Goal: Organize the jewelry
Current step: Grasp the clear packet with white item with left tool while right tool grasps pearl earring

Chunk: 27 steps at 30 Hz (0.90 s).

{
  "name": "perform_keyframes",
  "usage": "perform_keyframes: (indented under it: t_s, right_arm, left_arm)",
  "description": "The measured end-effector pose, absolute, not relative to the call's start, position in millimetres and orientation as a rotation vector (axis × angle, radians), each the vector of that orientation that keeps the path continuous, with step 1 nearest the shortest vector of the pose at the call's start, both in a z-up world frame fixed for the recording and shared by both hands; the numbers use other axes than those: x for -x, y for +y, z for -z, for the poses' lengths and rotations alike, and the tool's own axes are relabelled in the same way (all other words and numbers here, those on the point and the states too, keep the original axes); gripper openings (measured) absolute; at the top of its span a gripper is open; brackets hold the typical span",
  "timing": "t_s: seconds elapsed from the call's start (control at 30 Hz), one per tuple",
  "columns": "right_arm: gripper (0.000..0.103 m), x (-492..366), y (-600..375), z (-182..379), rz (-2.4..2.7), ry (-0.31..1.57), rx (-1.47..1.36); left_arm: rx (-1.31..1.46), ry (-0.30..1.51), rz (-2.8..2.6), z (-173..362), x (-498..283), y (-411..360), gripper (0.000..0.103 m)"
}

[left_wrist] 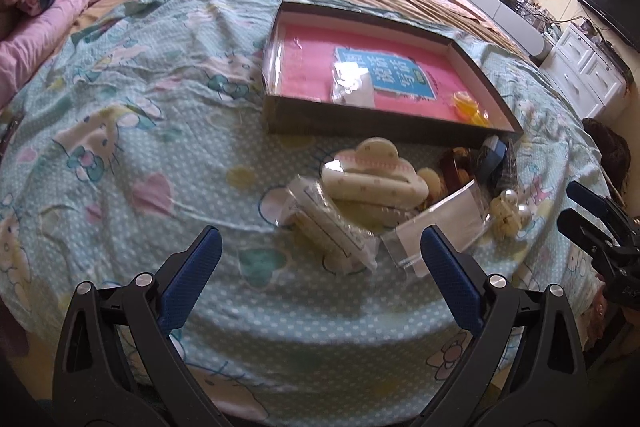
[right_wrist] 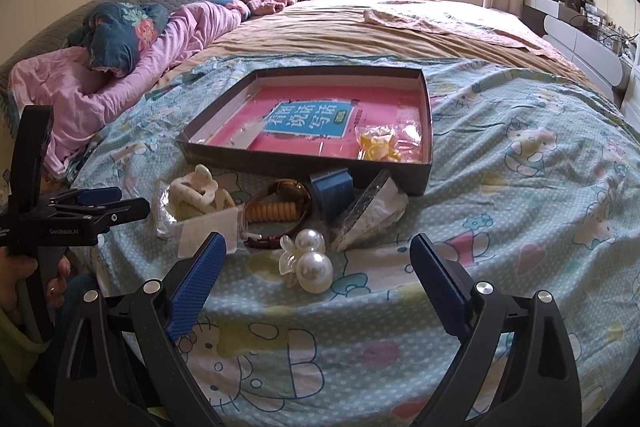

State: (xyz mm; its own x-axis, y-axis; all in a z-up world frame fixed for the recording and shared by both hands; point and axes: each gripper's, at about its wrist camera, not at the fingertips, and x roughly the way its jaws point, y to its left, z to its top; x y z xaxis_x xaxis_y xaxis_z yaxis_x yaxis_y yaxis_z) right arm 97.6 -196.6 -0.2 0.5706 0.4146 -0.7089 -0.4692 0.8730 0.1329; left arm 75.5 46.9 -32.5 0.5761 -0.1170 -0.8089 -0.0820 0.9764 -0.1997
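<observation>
Both the left hand-held gripper (left_wrist: 320, 259) and the right hand-held gripper (right_wrist: 318, 263) hover wide open and empty just short of the jewelry pile (right_wrist: 280, 211) lying before the box (right_wrist: 426, 115) on the bed, so picking the pearl clip (right_wrist: 310, 259) looks next.

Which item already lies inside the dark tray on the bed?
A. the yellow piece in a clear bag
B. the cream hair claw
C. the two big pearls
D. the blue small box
A: the yellow piece rests inside the tray; the others lie on the bedsheet before it.
</observation>
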Motion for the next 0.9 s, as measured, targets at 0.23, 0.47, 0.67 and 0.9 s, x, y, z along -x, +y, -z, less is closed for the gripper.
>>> perform_keyframes:
  t_s: [0.23,0.47,0.67,0.9]
  right_arm:
    - [0.084,-100,-190,17,-0.540,0.847,0.083]
    - [0.073,-103,-186,29,-0.553,0.868,0.084]
    - [0.064,-110,-182,39,-0.561,0.892,0.068]
    - [0.043,-118,-178,51,-0.561,0.921,0.045]
  left_arm:
    - [0.273,1.007,0.069,49,-71,41,0.059]
    - [0.428,1.006,0.120,55,-75,53,0.044]
    - [0.517,1.003,0.135,58,-80,60,0.044]
    - [0.551,0.991,0.119,61,-86,63,0.043]
